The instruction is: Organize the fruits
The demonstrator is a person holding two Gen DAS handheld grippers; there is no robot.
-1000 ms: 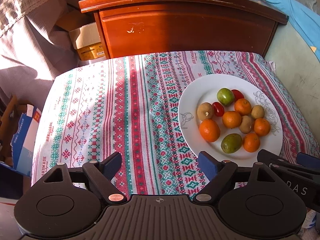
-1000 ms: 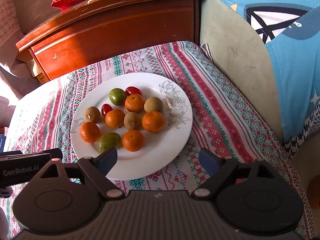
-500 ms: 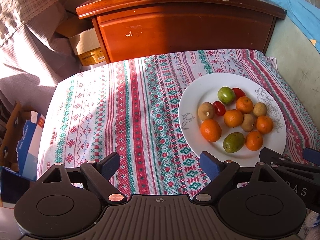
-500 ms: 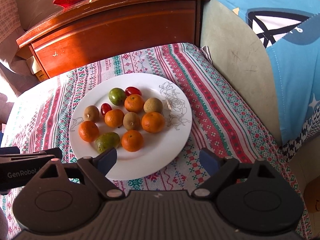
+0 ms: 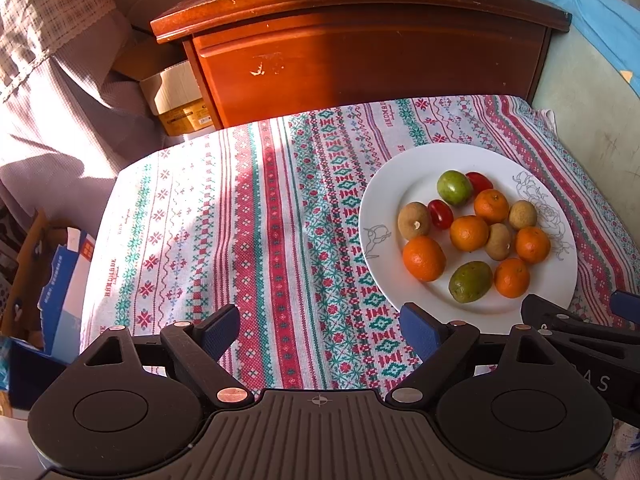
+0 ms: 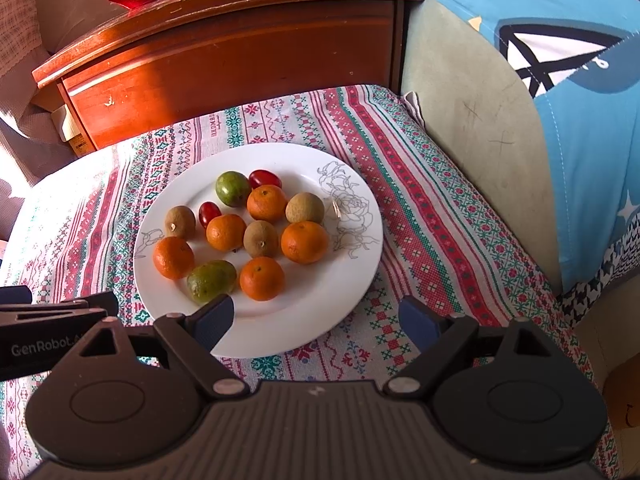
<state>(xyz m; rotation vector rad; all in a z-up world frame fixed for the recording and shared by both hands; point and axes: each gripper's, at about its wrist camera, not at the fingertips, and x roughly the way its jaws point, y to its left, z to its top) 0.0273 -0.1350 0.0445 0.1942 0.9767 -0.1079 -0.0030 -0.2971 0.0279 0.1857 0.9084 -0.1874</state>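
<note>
Left hand-held gripper (image 5: 320,330) jaws wide, nothing between them, over bare patterned cloth (image 5: 240,220); right hand-held gripper (image 6: 316,320) also wide and empty, over the near rim of the white plate (image 6: 280,336); plate sits on the cloth-covered bench, right of centre; on it five oranges (image 6: 262,278), two green fruits (image 6: 211,280), three brown ones (image 6: 261,239), two red tomatoes (image 6: 265,179), clustered and touching; wooden cabinet (image 6: 240,60) behind.
</note>
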